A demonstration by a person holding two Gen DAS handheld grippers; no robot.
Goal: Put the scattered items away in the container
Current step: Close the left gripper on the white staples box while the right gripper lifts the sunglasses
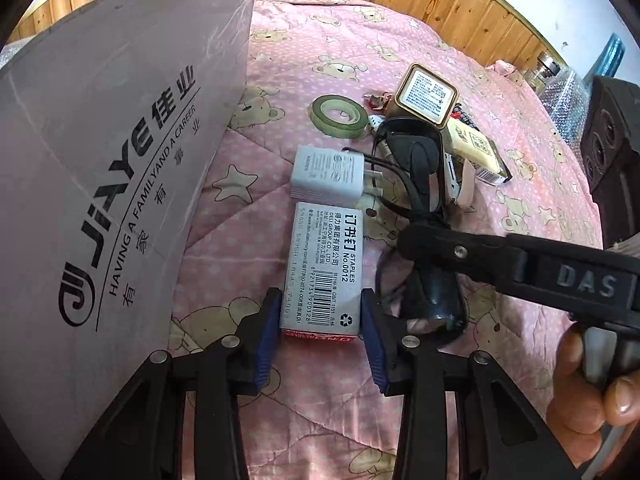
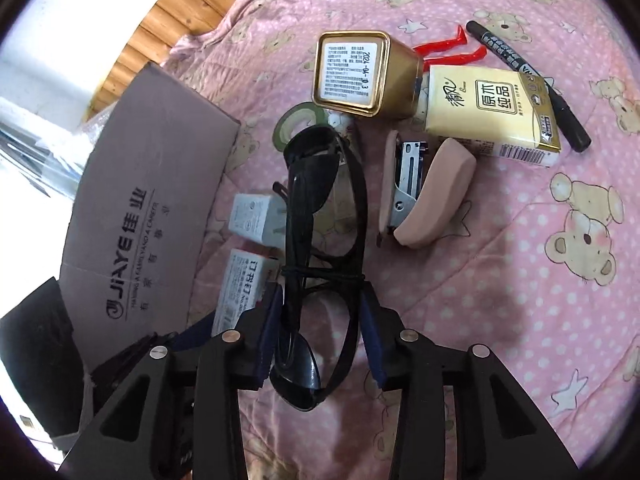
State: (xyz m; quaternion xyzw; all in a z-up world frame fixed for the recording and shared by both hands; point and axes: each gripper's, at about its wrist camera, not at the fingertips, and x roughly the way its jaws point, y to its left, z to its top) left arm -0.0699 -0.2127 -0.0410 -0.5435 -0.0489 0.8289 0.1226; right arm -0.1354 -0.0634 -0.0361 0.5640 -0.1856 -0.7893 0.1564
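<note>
The grey-and-white cardboard box of staples is bracketed by the left tool, pads flush on both long sides, so it appears clamped for lifting off the pink bear-print bed quilt. The black-framed safety glasses are straddled at the bridge by the right tool, pads touching the frame. The open grey cardboard carton is stood just beside. One white charger plug, one green tape roll, one gold tin are counted.

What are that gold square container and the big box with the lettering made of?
The gold container looks like metal: a shiny, brushed-looking gold wall and a rolled rim around its label. The lettered box looks like matte cardboard, with a fold crease across its panel.
</note>
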